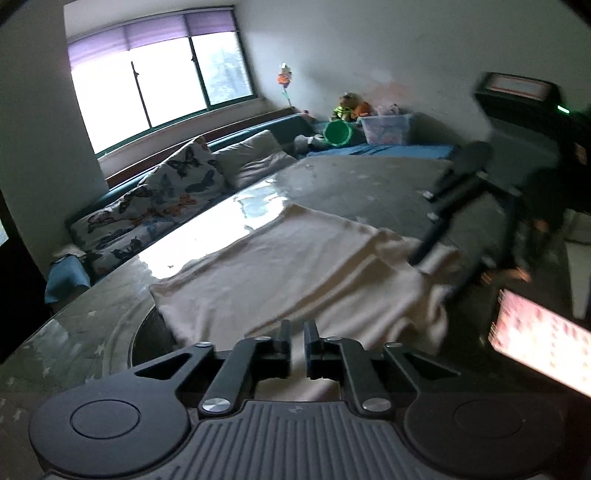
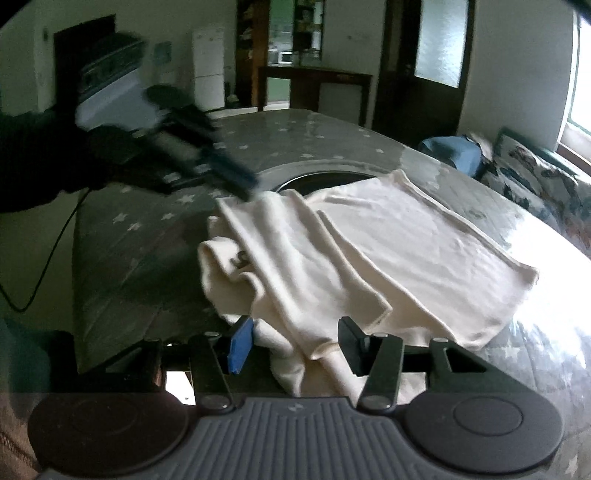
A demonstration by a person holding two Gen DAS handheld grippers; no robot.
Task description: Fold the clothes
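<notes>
Here you are working the cream garment (image 2: 369, 251) lying partly folded on the star-patterned table (image 2: 147, 229): left gripper (image 1: 297, 334) nearly pressed together over its edge, right gripper (image 2: 295, 343) spread astride bunched cloth, so be gathering every layer evenly.

Bg only: large sliding window w/ dark green frame (image 1: 159, 85), purple roller blind (image 1: 147, 33) half down, bright daylight thru it. White plaster walls (image 1: 369, 48). Below the window a long dark teal bench sofa (image 1: 273, 127) w/ butterfly-print cushion (image 1: 177, 177) + plain beige cushion (image 1: 251, 157). Far corner: green plastic bucket (image 1: 338, 133), translucent storage box (image 1: 386, 127), soft toys, blurred. Grey star-print table cover under glossy clear sheet (image 2: 155, 229), strong glare on window side. Opposite way: white fridge (image 2: 208, 66), dark wood door w/ frosted glass pane (image 2: 439, 40), dark wood cabinet (image 2: 314, 86). Room dim away from window.
</notes>
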